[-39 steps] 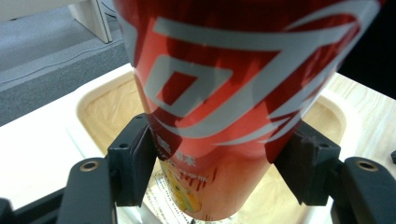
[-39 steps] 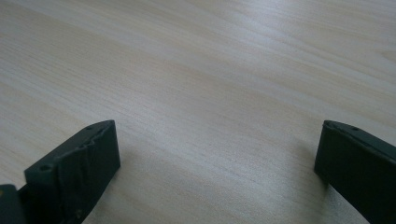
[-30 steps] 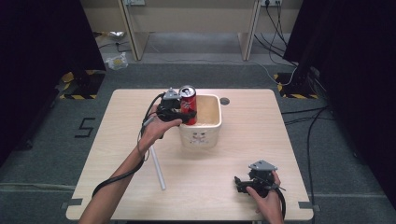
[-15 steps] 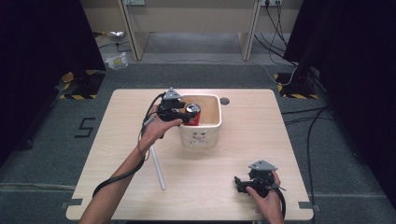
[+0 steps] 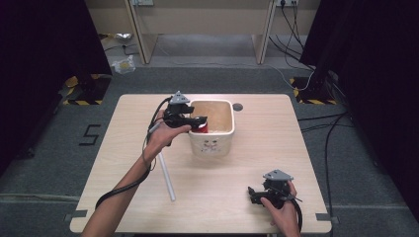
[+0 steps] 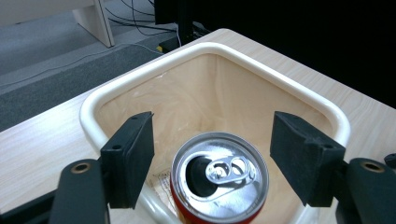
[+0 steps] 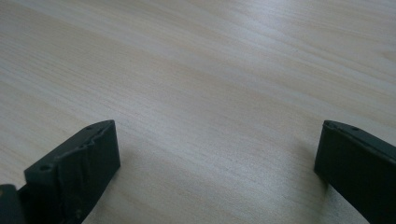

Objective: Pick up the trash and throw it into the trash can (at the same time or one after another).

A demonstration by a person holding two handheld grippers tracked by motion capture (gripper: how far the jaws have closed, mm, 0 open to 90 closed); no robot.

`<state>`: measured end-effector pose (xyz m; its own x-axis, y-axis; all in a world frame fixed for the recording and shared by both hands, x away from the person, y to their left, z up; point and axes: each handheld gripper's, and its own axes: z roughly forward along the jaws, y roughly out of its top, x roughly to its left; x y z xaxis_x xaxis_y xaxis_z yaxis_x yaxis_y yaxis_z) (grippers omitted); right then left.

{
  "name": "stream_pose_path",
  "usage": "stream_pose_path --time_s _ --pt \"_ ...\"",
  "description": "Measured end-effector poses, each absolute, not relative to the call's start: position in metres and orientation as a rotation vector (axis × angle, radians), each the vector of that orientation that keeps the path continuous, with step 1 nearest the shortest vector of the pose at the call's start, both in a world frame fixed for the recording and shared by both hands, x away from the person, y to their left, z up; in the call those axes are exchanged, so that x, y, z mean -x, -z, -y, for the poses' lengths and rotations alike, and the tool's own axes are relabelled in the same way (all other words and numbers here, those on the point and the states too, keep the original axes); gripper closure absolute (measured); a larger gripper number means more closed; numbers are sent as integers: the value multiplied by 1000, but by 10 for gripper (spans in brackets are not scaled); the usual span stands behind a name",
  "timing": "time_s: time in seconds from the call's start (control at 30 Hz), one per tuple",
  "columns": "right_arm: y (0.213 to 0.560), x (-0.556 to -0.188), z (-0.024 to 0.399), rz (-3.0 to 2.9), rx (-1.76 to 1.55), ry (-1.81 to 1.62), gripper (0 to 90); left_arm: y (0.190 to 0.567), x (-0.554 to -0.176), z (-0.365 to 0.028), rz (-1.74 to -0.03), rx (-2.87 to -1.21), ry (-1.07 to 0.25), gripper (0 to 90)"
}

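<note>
Left gripper view: left gripper [image 6: 212, 161] spread wide, just opened, clear of the red can [image 6: 219, 179] inside the bin [image 6: 140, 77].

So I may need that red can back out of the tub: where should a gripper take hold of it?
Grip the red can by its round side wall just under the top rim, coming straight down from above. It stands upright against the white tub's near wall, so only its top is reachable; the left gripper's pads already flank it, apart from it.

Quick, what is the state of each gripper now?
Left gripper: jaws just opening, clear of the red can inside the bin.
Right gripper: open, holding nothing.
</note>
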<state>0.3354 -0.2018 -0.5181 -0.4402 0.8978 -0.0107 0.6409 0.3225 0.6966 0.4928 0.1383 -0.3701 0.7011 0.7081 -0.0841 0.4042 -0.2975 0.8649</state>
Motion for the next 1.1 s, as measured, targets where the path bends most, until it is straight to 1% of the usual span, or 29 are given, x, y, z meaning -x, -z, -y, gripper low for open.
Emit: stream_pose_path --time_s 0.17,0.47,0.67,1.1 --pt "518 -335 202 -2197 -1367 -883 2 362 -486 -145 -866 -1911 -370 284" --pt "518 -335 202 -2197 -1367 -883 2 352 -471 -159 -867 -1906 -380 271" --pt "518 -335 202 -2197 -1365 -881 3 354 -462 -169 -875 -1897 -364 260" --pt "518 -335 202 -2197 -1363 -881 3 360 -448 -194 -890 -1877 -380 251"
